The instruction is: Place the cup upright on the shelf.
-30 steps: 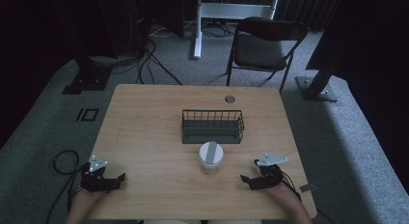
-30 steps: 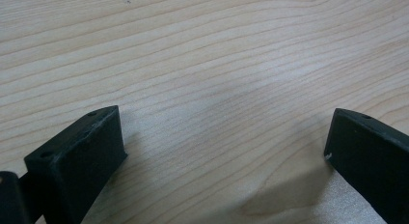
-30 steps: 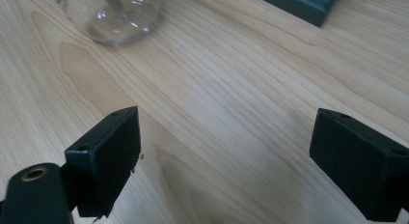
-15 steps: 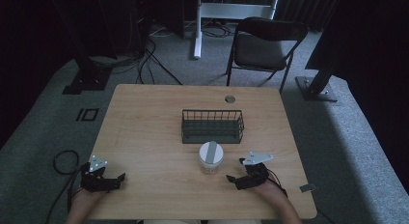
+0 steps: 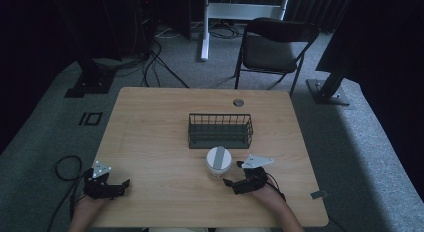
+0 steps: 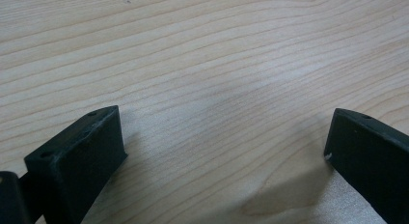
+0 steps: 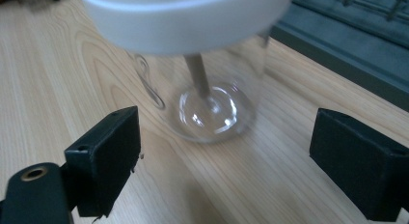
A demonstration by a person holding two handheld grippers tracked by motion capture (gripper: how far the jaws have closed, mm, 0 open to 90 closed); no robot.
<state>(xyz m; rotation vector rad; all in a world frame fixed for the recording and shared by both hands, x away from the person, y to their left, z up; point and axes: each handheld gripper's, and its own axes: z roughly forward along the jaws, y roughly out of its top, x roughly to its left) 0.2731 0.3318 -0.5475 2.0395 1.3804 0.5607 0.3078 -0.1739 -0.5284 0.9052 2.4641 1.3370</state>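
Observation:
A clear jar [image 5: 218, 162] with a white lid [image 7: 183, 11] stands upright on the wooden table [image 5: 150, 132], just in front of a dark wire basket [image 5: 220, 130]. My right gripper [image 5: 232, 175] sits to the jar's right and points at it, open. In the right gripper view the jar [image 7: 212, 98] stands just ahead of the gripper [image 7: 226, 154], between the lines of the two spread jaws, which are not touching it. My left gripper [image 5: 122, 186] rests near the table's front left corner. It is open [image 6: 222, 137] over bare wood with nothing between the jaws.
The basket's wall [image 7: 347, 55] lies right behind the jar. A round cable hole [image 5: 238, 102] is near the table's far edge. A folding chair [image 5: 272, 47] stands beyond the table. A small tag [image 5: 318, 194] lies by the front right corner.
My right gripper has slid left along the front of the table, from the right edge up to the jar. The left gripper and the jar have stayed put.

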